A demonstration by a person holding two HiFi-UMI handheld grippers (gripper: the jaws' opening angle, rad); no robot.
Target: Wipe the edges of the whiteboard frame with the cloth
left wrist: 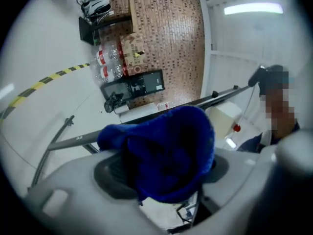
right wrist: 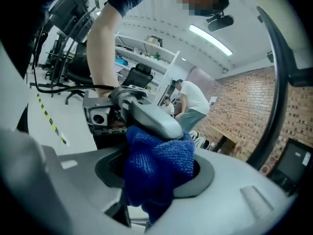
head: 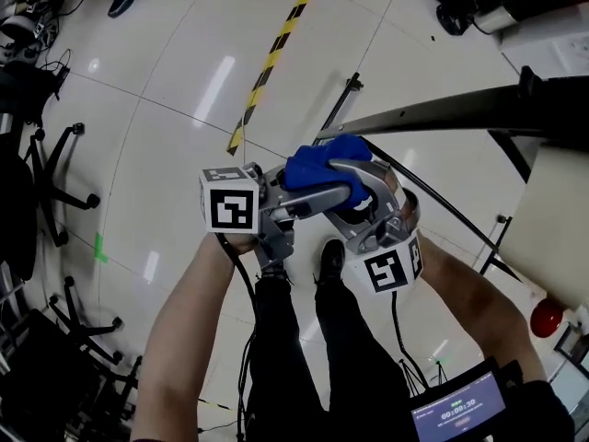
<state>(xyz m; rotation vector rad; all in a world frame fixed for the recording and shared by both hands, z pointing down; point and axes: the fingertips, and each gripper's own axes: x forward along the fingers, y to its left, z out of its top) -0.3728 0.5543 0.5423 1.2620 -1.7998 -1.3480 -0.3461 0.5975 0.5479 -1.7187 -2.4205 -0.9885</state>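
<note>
A bunched blue cloth (head: 317, 168) hangs in front of me above the floor, between both grippers. My right gripper (head: 361, 205) comes up from the lower right and is shut on the cloth (right wrist: 156, 165), which fills the gap between its pads. My left gripper (head: 342, 182) reaches in from the left. Its jaws stand open around the same cloth (left wrist: 166, 151), with one finger (right wrist: 151, 119) lying on top of the bundle. The whiteboard's dark frame edge (head: 433, 113) runs across just behind the grippers, and it is seen again in the left gripper view (left wrist: 73, 141).
Yellow-black tape (head: 276, 53) crosses the shiny floor. Office chairs (head: 55, 182) crowd the left side. The board's stand legs (head: 348, 88) rest on the floor. A red knob (head: 546, 318) sits at the right. A person (right wrist: 193, 102) stands far back by a brick wall.
</note>
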